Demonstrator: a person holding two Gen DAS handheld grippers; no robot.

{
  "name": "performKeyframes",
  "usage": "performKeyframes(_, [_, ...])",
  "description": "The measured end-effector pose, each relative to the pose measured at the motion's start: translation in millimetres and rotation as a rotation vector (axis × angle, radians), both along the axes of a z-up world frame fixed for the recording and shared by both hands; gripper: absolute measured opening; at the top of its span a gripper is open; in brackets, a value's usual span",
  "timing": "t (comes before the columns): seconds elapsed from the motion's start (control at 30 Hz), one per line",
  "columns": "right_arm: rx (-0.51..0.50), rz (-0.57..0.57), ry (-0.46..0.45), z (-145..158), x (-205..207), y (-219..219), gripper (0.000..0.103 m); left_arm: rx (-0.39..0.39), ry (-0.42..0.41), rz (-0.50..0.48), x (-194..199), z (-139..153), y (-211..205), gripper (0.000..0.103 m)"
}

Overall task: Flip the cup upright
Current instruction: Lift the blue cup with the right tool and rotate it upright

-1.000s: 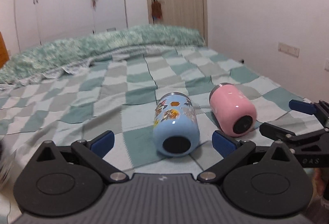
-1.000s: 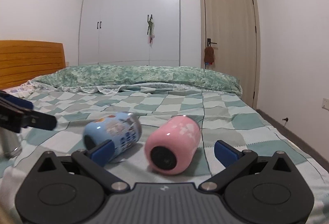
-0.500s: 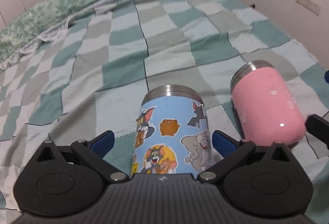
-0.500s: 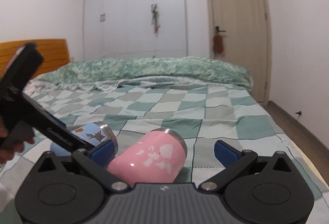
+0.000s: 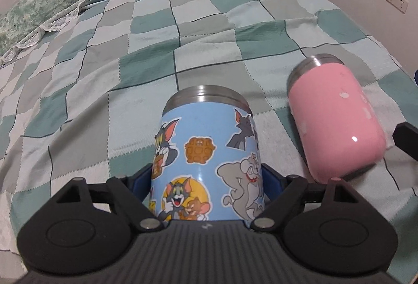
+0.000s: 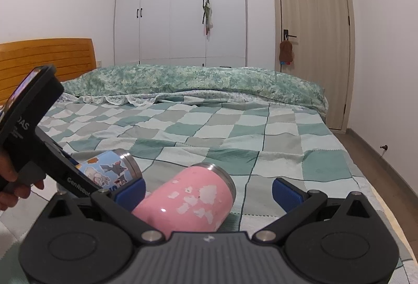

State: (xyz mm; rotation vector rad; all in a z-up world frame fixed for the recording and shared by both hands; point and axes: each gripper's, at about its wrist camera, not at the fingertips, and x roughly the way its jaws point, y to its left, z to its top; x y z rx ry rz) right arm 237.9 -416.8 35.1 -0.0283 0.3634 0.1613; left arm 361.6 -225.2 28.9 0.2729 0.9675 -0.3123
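- Right wrist view takes in the whole bedroom: a bed [image 6: 235, 132] under a green, grey and pale checked quilt fills the middle, with a mottled green blanket [image 6: 198, 83] bunched along its far edge.
- White wardrobe doors [image 6: 183, 10] cover the far wall, a beige door [image 6: 313, 36] stands at far right, and an orange wooden headboard [image 6: 47, 57] shows at far left.
- On the near part of the quilt two cups lie on their sides, steel rims pointing away and slightly tilted.
- Of the two, the blue cartoon cup [image 5: 206, 169] lies to the left; the left gripper [image 5: 206, 179] has its blue pads [image 5: 271, 183] pressed against both sides of the lower body, so the tongs are closed on it.
- Seen from the right wrist, that blue cartoon cup [image 6: 109, 169] lies beyond the left gripper's black body, which a hand [image 6: 13, 187] holds at the left edge.
- Just beside it on the right, not touching, lies the pink cup [image 5: 337, 122], with pale flecks on its side.
- Around the pink cup [image 6: 188, 197] the right gripper [image 6: 209, 192] stands wide: its left pad is close by the cup's side, though contact cannot be judged, and its right pad is well clear.
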Motion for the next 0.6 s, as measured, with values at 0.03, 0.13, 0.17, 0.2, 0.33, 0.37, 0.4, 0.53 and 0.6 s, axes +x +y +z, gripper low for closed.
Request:
performKeyframes(0.03, [-0.004, 0.000, -0.002, 2, -2, 1, 0.103, -0.006, -0.002, -0.001, -5, 3, 1, 0.084])
performKeyframes(0.13, [-0.009, 0.000, -0.011, 8, -17, 7, 0.103, -0.018, -0.022, -0.010, -21, 17, 6, 0.084])
performKeyframes(0.17, [-0.011, -0.001, -0.013, 10, -23, 10, 0.103, -0.022, -0.030, -0.010, -26, 23, 8, 0.084])
performKeyframes(0.2, [-0.011, -0.002, -0.016, 12, -28, 12, 0.103, -0.024, -0.038, -0.011, -33, 28, 10, 0.084])
performKeyframes(0.33, [-0.010, 0.002, -0.019, 20, -53, 22, 0.103, -0.036, -0.052, -0.010, -64, 47, 20, 0.084])
performKeyframes(0.37, [-0.013, 0.005, -0.018, 22, -60, 26, 0.103, -0.037, -0.054, -0.012, -72, 49, 23, 0.084])
performKeyframes(0.4, [-0.017, 0.008, -0.017, 23, -66, 29, 0.103, -0.040, -0.055, -0.013, -81, 51, 26, 0.084])
performKeyframes(0.53, [-0.033, 0.028, -0.005, 26, -91, 43, 0.103, -0.051, -0.044, -0.004, -113, 51, 38, 0.084])
performKeyframes(0.6, [-0.039, 0.038, 0.002, 25, -104, 50, 0.103, -0.054, -0.036, 0.005, -129, 48, 44, 0.084])
